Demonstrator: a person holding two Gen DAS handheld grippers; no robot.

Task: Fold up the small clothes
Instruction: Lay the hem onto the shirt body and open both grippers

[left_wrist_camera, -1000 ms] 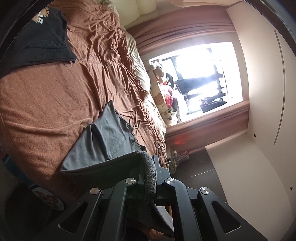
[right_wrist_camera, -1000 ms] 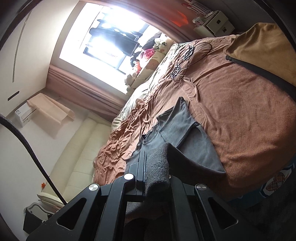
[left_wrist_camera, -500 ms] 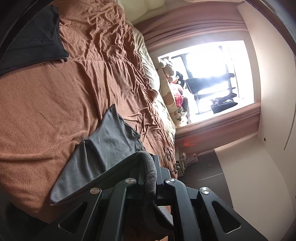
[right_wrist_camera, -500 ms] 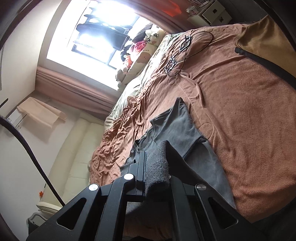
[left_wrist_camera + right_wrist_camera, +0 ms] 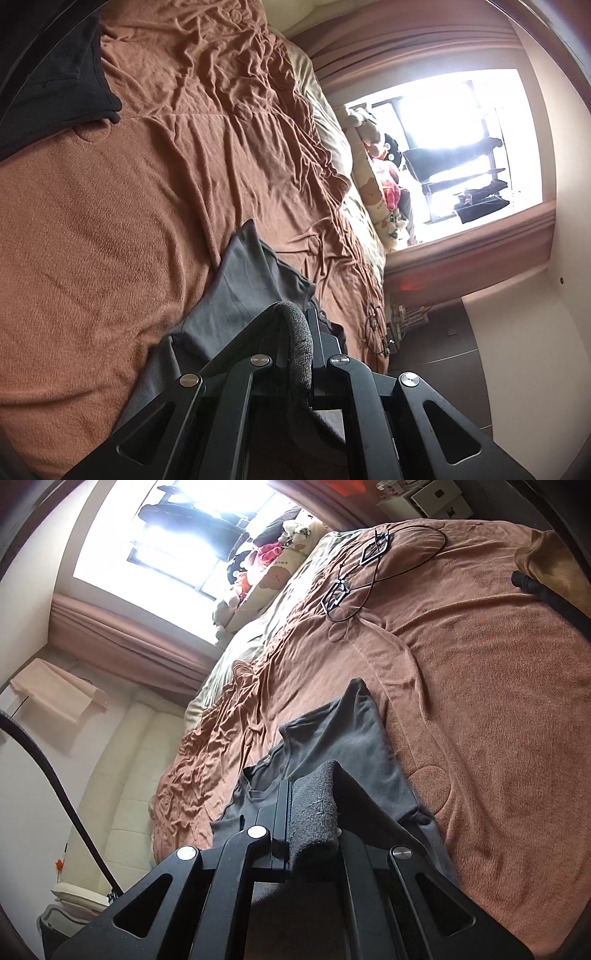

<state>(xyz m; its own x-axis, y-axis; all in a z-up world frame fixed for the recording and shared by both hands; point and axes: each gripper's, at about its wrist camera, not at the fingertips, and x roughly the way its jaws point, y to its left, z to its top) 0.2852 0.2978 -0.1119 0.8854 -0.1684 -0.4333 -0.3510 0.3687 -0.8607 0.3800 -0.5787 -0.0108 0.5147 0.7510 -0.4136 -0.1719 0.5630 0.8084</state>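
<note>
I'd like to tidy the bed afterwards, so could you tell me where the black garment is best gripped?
Grip the black garment at its protruding corner nearest the bed's middle, coming in low over the brown blanket; the corner's edge lies exposed there.

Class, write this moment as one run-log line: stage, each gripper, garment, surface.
stage: mid-fold | left gripper: shut on grey T-shirt | right gripper: shut on grey T-shirt | garment: part lifted, rest on brown bedspread

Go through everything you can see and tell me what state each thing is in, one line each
Left gripper: jaws shut on the grey shirt's fabric.
Right gripper: jaws shut on the same shirt.
Small grey cotton T-shirt: partly lifted, far end resting on the blanket.
Brown fleece blanket: spread over the bed, wrinkled.
Black garment: lying on the blanket, apart from the grey shirt.
Black cables: loose on the blanket.
</note>
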